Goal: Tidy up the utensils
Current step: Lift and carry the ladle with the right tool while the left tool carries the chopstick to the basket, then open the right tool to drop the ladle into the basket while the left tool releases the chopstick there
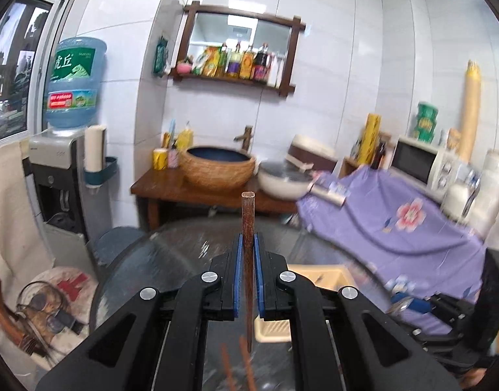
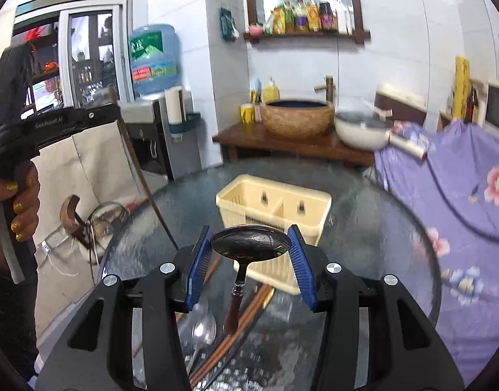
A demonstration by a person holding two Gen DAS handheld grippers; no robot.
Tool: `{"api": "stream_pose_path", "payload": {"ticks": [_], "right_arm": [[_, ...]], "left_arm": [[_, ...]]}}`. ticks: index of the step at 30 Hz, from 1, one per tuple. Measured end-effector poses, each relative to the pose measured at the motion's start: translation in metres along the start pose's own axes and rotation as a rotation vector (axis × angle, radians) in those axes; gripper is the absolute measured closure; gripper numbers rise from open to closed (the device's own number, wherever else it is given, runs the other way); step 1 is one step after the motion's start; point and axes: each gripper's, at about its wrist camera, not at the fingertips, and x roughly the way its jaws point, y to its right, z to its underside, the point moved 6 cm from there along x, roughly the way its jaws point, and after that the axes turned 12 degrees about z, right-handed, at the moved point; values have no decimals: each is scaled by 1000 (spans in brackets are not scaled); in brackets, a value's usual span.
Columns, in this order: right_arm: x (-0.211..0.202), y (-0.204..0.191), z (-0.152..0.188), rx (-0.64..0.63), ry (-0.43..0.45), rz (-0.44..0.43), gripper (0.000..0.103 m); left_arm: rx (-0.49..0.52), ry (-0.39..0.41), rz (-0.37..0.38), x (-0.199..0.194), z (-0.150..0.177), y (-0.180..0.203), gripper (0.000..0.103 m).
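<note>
Left claw [image 1: 248, 244] clamping upright chopstick [image 1: 248, 224], right claw [image 2: 251, 244] gripping spoon [image 2: 250, 244] bowl

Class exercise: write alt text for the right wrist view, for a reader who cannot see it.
The right gripper grips a dark metal spoon with a brown handle by its bowl, jaws against the bowl's edges, above a round glass table. Just beyond stands an empty cream plastic two-compartment utensil basket; brown wooden chopsticks and a silver spoon lie on the glass below.

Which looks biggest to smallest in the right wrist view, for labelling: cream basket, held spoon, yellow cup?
1. Cream basket.
2. Held spoon, enlarged by nearness to the camera, so unsure against the basket.
3. Yellow cup, far off.
</note>
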Motion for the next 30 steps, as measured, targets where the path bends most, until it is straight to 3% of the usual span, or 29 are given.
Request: {"api": "stream_pose_path", "payload": {"ticks": [8,12,22,30], "right_arm": [[5,14,-88,4,134,50,55],[20,22,-107,5,162,91,55],[80,31,-73,2,111,158,55],[99,34,-55,5,80,175,55]], "left_arm": [[-3,114,59,10,-57,29,96],[-13,121,68,31,-66,37,96],[7,135,41,79,-33,35,96],[26,162,20,81,-46,30,97]]}}
